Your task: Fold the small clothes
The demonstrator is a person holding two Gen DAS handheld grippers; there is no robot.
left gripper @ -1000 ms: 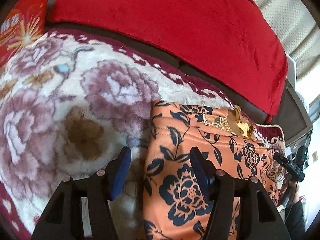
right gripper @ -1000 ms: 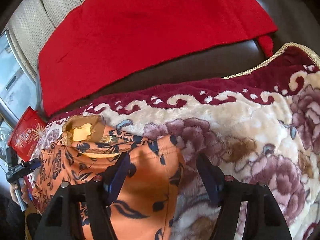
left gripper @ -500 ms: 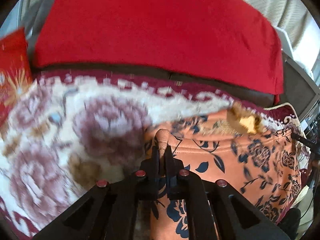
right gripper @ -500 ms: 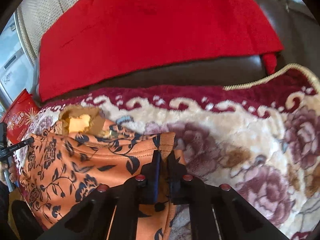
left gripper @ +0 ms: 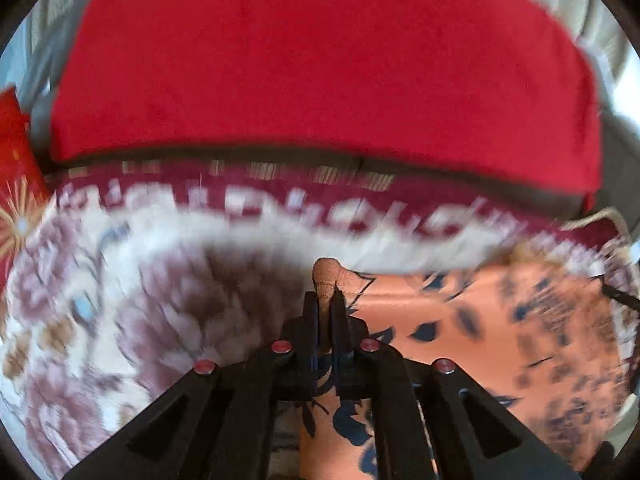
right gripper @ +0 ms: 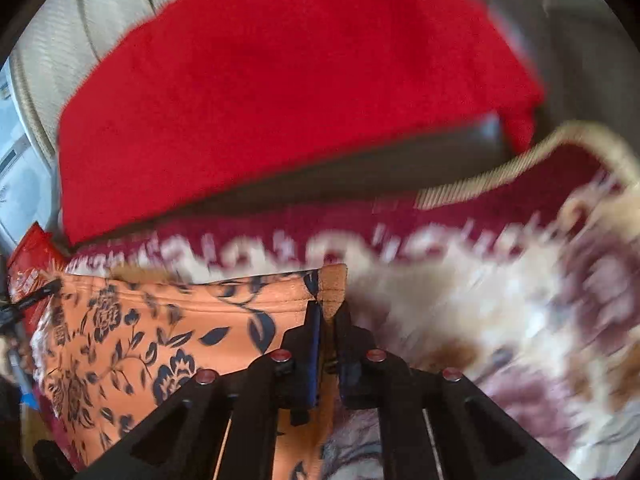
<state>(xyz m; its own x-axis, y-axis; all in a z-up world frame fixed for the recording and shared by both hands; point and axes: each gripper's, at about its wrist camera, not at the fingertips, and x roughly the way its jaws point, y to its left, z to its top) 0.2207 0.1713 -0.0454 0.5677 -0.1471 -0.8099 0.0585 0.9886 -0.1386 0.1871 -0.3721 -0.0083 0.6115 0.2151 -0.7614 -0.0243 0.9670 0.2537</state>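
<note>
Both jaws had just closed: the left hand-held gripper (left gripper: 327, 300) and right hand-held gripper (right gripper: 328, 312) each pinched a corner of the orange floral garment (right gripper: 168, 332) (lying on the flowered blanket (right gripper: 520, 320)), probably ready for carrying a fold over.

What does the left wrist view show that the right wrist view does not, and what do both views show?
Only the left wrist view: the left gripper, shut on a pinched fold of the orange floral garment, with the garment spreading to its right.

Only the right wrist view: the right gripper, shut on a hemmed corner of the same garment, which spreads to its left, and pale ribbed upholstery at upper left.

Both: the floral plush blanket under the garment, the red cloth behind it, and a red packet at the left edge.
</note>
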